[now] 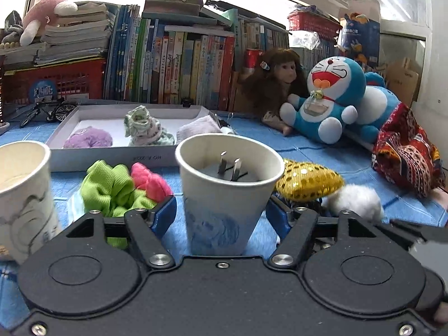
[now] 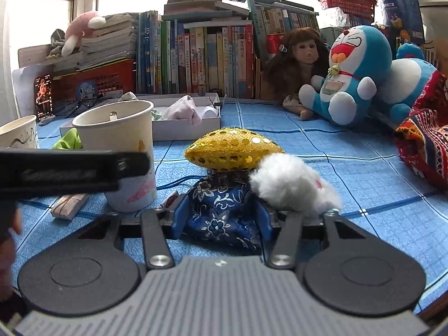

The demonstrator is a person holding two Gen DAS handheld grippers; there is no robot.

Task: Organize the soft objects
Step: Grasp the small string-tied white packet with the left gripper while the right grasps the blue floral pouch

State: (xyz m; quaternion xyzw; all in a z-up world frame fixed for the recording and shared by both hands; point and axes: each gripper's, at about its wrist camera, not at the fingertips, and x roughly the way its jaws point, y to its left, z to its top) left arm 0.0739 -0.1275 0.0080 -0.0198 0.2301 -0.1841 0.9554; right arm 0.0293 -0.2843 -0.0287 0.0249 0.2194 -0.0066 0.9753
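Between right tool (image 2: 221,218) fingers: blue pouch (image 2: 224,218).

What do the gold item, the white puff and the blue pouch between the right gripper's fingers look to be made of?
Gold item: fabric covered in shiny sequins; round discs glint.
White puff: fluffy fur or fibre, probably synthetic; wispy matte edges.
Blue pouch: satin-like brocade with a woven floral pattern and a soft sheen. The right gripper brackets it; a firm grip is unclear.
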